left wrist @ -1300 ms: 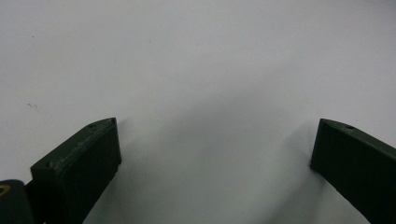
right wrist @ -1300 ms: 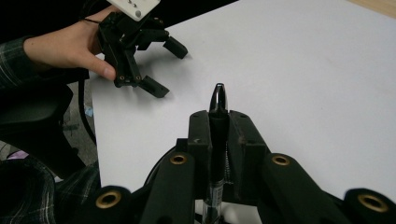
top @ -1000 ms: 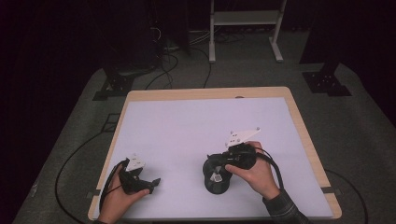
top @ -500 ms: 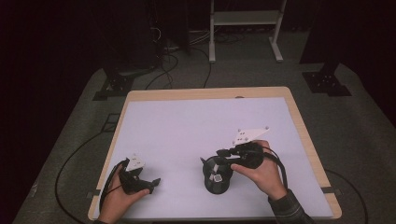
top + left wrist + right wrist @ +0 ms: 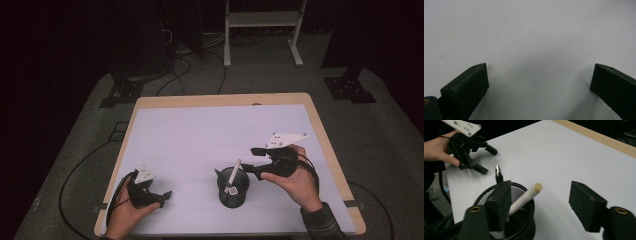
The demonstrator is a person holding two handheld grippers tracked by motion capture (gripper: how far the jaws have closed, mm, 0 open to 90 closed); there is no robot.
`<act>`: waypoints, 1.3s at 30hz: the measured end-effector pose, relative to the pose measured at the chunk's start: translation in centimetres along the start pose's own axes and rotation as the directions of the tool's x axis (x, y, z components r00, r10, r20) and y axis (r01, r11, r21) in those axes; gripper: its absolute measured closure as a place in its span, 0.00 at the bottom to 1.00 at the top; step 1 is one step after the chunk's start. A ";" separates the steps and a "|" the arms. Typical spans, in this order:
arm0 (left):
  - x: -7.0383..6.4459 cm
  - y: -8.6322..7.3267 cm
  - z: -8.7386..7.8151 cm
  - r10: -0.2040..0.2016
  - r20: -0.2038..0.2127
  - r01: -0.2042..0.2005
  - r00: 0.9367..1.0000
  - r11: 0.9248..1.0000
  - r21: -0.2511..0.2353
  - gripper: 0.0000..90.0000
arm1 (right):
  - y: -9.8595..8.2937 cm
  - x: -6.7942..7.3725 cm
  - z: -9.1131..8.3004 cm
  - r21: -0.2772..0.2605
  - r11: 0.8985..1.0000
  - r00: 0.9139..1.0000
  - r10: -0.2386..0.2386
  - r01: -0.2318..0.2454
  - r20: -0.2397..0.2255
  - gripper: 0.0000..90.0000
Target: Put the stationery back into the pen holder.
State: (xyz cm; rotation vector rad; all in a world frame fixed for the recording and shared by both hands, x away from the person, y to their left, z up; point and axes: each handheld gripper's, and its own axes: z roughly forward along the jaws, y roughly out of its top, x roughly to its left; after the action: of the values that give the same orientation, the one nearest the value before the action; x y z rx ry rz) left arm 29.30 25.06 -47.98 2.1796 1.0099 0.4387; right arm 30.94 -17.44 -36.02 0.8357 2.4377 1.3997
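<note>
A black mesh cup (image 5: 232,189) stands near the table's front, right of centre. A white stick (image 5: 233,174) leans in it, its tan tip pointing up and right. In the right gripper view the stick (image 5: 524,197) rises out of the cup (image 5: 524,227) beside a black pen with a silver clip (image 5: 498,173). My right gripper (image 5: 254,161) sits just right of the cup, open; its jaws (image 5: 544,205) stand on either side of the stick's tip without touching it. My left gripper (image 5: 164,198) rests open at the front left corner, with bare table between its jaws (image 5: 537,80).
The white table top (image 5: 210,135) has a wooden rim (image 5: 220,100). Cables and a white stand's legs (image 5: 260,37) lie on the dark floor beyond the far edge. From the right gripper view, the left gripper (image 5: 486,160) is seen held in a hand.
My right gripper has drawn back to the right, off the cup's top. The white stick now stands free in the cup. The left gripper has stayed put.
</note>
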 end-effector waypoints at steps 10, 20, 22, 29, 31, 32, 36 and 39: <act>0.0 0.0 0.0 0.000 0.000 0.000 1.000 1.000 0.000 0.01 | -1.3 -1.4 -1.0 0.025 0.999 0.997 0.037 -0.039 0.074 0.23; 0.0 0.0 0.0 0.000 0.000 0.000 1.000 1.000 -0.001 0.01 | -3.4 -2.7 -2.4 0.042 0.997 0.991 0.064 -0.069 0.117 0.21; 0.0 0.0 0.0 -0.001 0.000 0.001 1.000 1.000 -0.002 0.01 | -3.7 -2.9 -2.6 0.043 0.996 0.989 0.070 -0.076 0.127 0.21; 0.0 0.0 0.0 -0.003 0.000 0.003 1.000 1.000 -0.005 0.01 | -5.4 -3.5 -3.0 0.057 0.994 0.985 0.083 -0.092 0.152 0.21; 0.0 0.0 0.0 -0.003 0.000 0.003 1.000 1.000 -0.004 0.01 | -5.9 -3.7 -3.1 0.061 0.992 0.984 0.097 -0.107 0.151 0.21; 0.0 0.0 0.0 -0.003 0.000 0.003 1.000 1.000 -0.004 0.01 | -6.1 -3.8 -3.1 0.065 0.992 0.983 0.100 -0.112 0.155 0.21; 0.0 0.0 0.0 0.001 -0.002 -0.001 1.000 1.000 -0.004 0.01 | -6.9 -4.1 -3.2 0.075 0.990 0.981 0.107 -0.121 0.164 0.21; 0.0 0.0 0.0 -0.001 -0.001 0.001 1.000 1.000 -0.005 0.01 | -7.5 -4.3 -3.2 0.081 0.988 0.978 0.118 -0.133 0.171 0.21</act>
State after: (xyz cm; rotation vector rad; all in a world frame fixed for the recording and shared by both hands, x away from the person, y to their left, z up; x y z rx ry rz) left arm 29.32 25.04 -48.01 2.1748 1.0089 0.4413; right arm 30.22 -25.13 -41.08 1.0990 2.3735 1.2112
